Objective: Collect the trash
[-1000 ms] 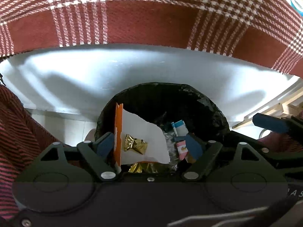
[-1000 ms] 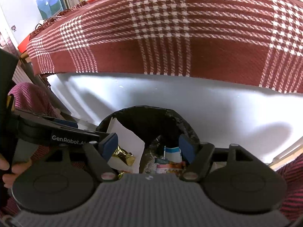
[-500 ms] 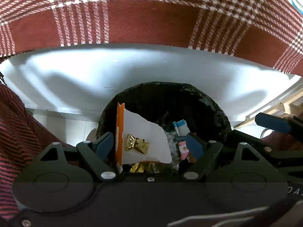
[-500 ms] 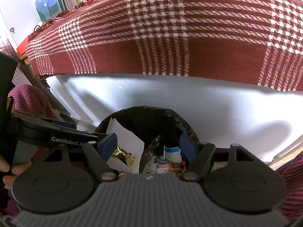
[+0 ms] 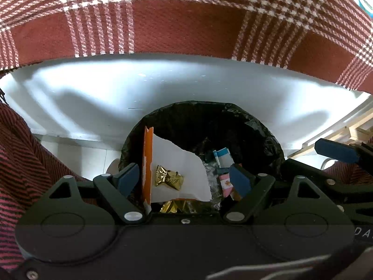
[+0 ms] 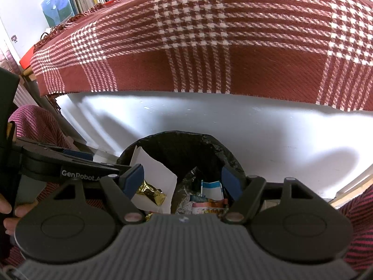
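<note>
1. Above the black-lined trash bin point(image 5: 251, 121), I had the left gripper point(image 5: 184, 178) spread wide, gripping nothing.
2. Beside it, my right gripper point(image 6: 181, 178) also gaped empty.
3. Down in the bin lay white paper point(image 5: 179, 165) and a gold wrapper point(image 5: 169, 177).

1. Blanket point(image 5: 186, 23): coarse woven cloth, matt, red-and-white plaid.
2. Bin liner point(image 5: 244, 126): thin black plastic, crinkled, glossy.
3. Wrapper point(image 5: 169, 178): gold foil, shiny, creased.
4. Paper point(image 5: 177, 161): white, matt, torn edge.
5. Hand-held gripper point(image 6: 183, 180): matt black plastic, blue pads point(image 6: 134, 178).
</note>
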Demonstrator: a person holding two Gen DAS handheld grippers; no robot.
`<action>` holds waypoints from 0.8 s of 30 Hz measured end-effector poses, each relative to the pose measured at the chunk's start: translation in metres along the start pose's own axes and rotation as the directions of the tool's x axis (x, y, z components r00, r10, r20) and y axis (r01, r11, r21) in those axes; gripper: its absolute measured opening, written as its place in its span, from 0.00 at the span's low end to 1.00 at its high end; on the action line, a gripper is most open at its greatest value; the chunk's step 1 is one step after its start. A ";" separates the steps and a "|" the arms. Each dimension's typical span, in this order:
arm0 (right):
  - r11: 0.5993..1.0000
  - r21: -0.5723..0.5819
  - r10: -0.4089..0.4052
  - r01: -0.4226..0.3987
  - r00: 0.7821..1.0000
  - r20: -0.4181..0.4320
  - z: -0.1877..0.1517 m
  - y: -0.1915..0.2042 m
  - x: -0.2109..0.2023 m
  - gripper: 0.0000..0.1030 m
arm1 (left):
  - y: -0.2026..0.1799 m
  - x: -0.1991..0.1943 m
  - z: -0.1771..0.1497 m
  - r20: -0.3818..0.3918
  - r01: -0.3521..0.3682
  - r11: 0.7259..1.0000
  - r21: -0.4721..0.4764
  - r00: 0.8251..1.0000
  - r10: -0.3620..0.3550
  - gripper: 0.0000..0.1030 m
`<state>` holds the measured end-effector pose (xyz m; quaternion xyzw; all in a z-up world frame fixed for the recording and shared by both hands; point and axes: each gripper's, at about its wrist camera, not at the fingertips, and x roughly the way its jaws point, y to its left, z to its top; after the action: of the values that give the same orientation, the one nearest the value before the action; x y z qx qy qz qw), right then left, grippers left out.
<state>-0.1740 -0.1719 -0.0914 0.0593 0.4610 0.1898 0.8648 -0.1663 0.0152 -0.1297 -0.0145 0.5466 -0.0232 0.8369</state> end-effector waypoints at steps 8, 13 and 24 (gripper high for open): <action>1.000 0.000 0.000 0.000 1.000 -0.001 0.000 0.000 0.000 0.81 | 0.000 0.000 0.000 0.000 -0.001 1.000 0.001 1.000 0.001 0.82; 1.000 0.002 0.000 0.000 1.000 0.000 0.000 -0.001 0.000 0.81 | 0.000 -0.001 0.000 0.008 0.000 1.000 0.007 1.000 0.000 0.83; 1.000 0.002 -0.001 0.001 1.000 0.000 0.000 -0.001 0.000 0.81 | -0.001 -0.001 0.000 0.010 0.000 1.000 0.008 1.000 0.000 0.85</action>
<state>-0.1737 -0.1731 -0.0922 0.0602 0.4612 0.1890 0.8648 -0.1665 0.0146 -0.1288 -0.0113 0.5425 -0.0252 0.8396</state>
